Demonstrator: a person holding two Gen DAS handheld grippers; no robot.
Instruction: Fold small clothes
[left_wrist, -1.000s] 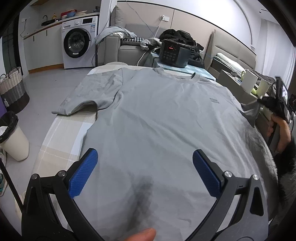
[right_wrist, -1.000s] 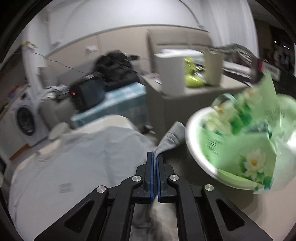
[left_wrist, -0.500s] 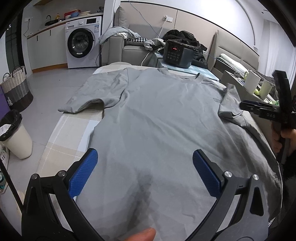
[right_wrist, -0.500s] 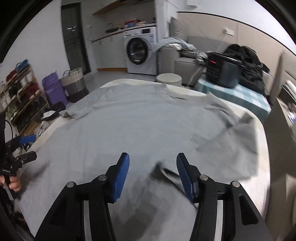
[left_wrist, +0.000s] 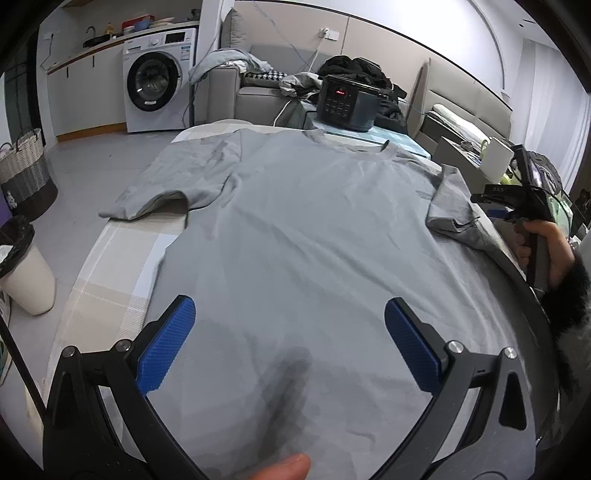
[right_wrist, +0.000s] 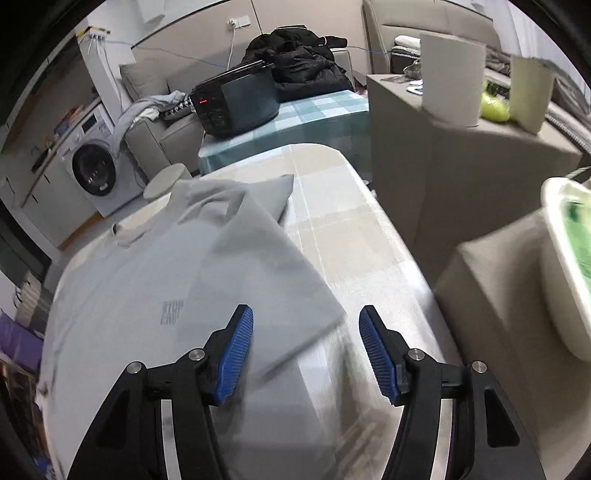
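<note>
Sleeve (right_wrist: 258, 266) now folded onto shirt (left_wrist: 314, 258); cooker (left_wrist: 347, 103) beyond.

A: Any writing you can actually read here?

B: Hardly. The grey short-sleeved T-shirt (right_wrist: 147, 295) carries a small dark printed mark on its chest, but the letters are too blurred to make out.

A: And the black box-shaped appliance (left_wrist: 347, 103) with buttons?

B: Its red display glows, digits unreadable. The white front-loading washing machine (left_wrist: 159, 92) has a panel label, also too small.
</note>
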